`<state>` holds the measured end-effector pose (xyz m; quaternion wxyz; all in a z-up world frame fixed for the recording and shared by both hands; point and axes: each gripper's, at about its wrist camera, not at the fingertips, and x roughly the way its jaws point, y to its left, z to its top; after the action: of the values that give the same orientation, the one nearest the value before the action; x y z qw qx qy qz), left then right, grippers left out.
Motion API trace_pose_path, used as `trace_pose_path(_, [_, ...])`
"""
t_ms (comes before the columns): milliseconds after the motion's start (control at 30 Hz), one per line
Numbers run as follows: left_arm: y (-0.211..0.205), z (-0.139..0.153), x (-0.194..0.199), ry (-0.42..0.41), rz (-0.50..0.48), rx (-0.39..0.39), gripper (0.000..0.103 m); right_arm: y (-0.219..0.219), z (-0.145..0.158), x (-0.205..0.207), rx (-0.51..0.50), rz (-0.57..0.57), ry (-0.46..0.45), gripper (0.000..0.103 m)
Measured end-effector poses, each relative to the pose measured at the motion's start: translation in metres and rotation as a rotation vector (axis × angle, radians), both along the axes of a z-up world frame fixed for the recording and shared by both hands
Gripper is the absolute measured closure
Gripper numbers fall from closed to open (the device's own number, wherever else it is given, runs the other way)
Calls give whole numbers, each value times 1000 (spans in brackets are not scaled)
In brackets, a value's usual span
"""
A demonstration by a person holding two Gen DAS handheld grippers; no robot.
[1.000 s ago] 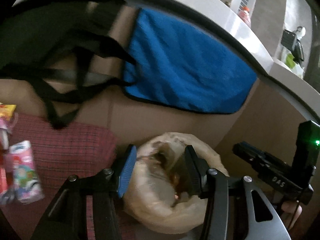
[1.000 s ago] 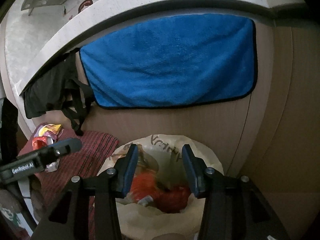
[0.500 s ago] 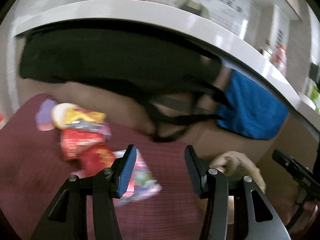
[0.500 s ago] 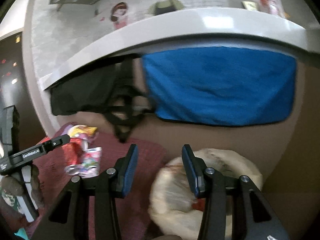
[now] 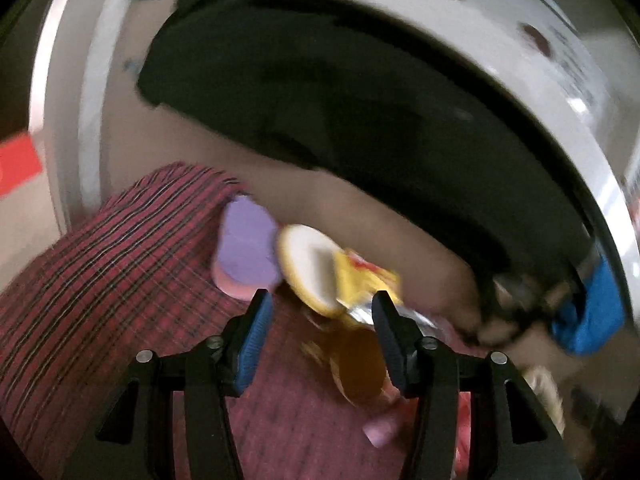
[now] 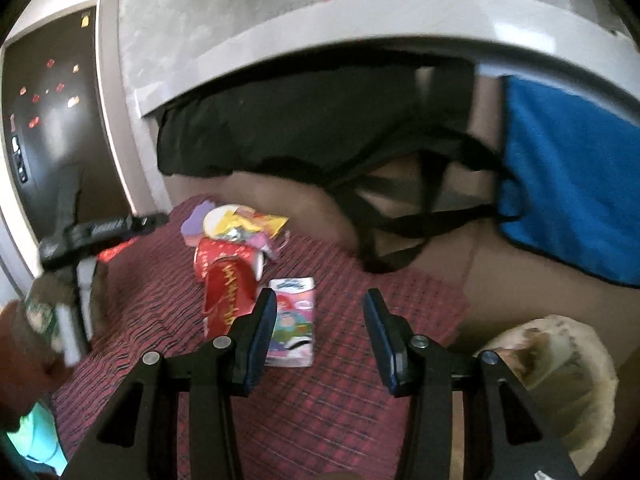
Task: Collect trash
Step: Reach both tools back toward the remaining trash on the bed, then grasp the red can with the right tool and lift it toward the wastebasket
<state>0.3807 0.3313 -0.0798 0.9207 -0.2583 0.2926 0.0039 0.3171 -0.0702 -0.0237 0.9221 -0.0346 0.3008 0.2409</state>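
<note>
The litter is lying in a loose heap on the red checked mat (image 6: 168, 320), apparently awaiting pickup, while the cream trash bag (image 6: 560, 376) is sitting open at four o'clock in the right wrist view, mouth up to receive it.

The left gripper (image 5: 320, 336) is hovering over the heap's far end with its jaws opening and nothing clamped between them; a blurred brown piece (image 5: 356, 364) is showing in the gap, a yellow wrapper (image 5: 360, 276) at one o'clock, a white lid (image 5: 308, 264) at twelve and a purple scrap (image 5: 248, 248) at eleven.

The right gripper (image 6: 320, 328) is standing apart and empty, with a pink carton (image 6: 292, 320) just beside its left finger and a red wrapper (image 6: 228, 292) at ten o'clock.

The mat is ending against the brown panel (image 6: 520, 280) at twelve, where a black bag (image 6: 300, 132) and a blue towel (image 6: 568, 184) are hanging, so open room seems to be lying toward six.
</note>
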Motion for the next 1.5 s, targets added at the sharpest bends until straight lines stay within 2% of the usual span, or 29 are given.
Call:
trace_pose_path(100, [33,-23,35,57,45,-95,45,15,-11,9,-17,10,27,60])
trace_pose_path(233, [63,-46,72,111,114,-160,45,24,-27,25,-27,7,68,60])
trace_pose_path(367, [70,-58,105,164,117,-120,45,23,-42,40,-34,-4,109,60])
trace_pose_path(433, [64,-60,115,201,87,-72,46,20,-48,46,-30,-12,128,60])
trace_pose_path(500, [55,-57,115,209,30,-38,52,18,-54,52,-22,-21,149,60])
trace_pose_path(633, [31,-46,93,209,-26,88,54,14,-56,51,-3,-20,157,60])
trace_pose_path(700, [23,-43,77,215,-68,118,57,15,-55,49,2,-17,156,60])
trace_pose_path(733, [19,-43,68,219,-89,123,62,15,-53,47,11,-11,155,60])
trace_pose_path(833, [3,-46,41,244,-135,136,62,17,-48,39,26,7,144,60])
trace_pose_path(967, [-6,-55,4,264,-202,67,66,22,-40,29,39,30,138,60])
trace_pose_path(1100, [-7,-57,-29,255,-211,18,66,40,-36,26,61,101,158,60])
trace_pose_path(1233, [-4,-48,-50,240,-227,-16,65,76,-42,35,2,171,150,60])
trace_pose_path(1333, [7,-38,-61,206,-239,5,60,92,-52,51,-24,173,147,60])
trace_pose_path(1433, [17,-30,-68,172,-235,47,59,107,-71,72,-33,174,210,55])
trace_pose_path(1500, [21,-28,-68,154,-233,52,58,114,-82,78,3,201,278,50])
